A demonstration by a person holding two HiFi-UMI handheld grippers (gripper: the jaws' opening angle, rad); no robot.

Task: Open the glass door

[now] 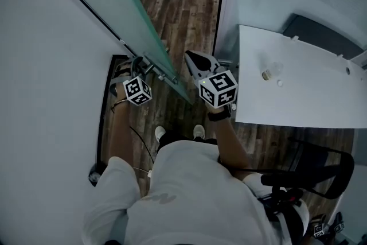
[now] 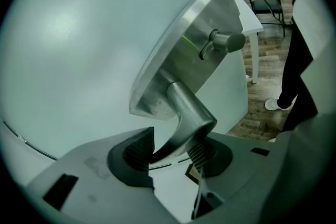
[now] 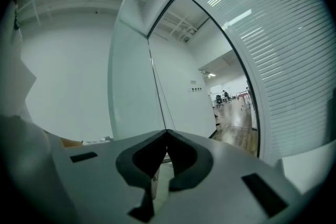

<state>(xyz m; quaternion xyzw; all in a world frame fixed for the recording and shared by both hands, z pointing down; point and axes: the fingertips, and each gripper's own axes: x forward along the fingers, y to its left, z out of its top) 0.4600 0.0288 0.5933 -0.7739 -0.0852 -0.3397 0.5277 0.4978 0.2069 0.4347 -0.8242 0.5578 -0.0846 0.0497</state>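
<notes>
The glass door (image 1: 133,6) stands swung partway open, its edge running down the middle of the head view. A brushed-metal lever handle (image 2: 190,112) juts from a steel plate (image 2: 181,57) on the frosted pane (image 2: 79,44). My left gripper (image 2: 170,153) has this lever between its ribbed pads, and both pads press on it; in the head view the left gripper (image 1: 148,70) sits at the door's edge. My right gripper (image 1: 191,58) hovers just right of the door edge, touching nothing. The right gripper (image 3: 167,135) is shut and empty, and points level past the door (image 3: 134,86) into the corridor.
A white table (image 1: 298,89) with a small object (image 1: 266,74) stands at the right, with a black chair (image 1: 324,172) beside it. A white wall (image 1: 46,66) flanks the left. Wood floor (image 1: 183,3) runs through the doorway. A striped frosted partition (image 3: 286,60) lines the right.
</notes>
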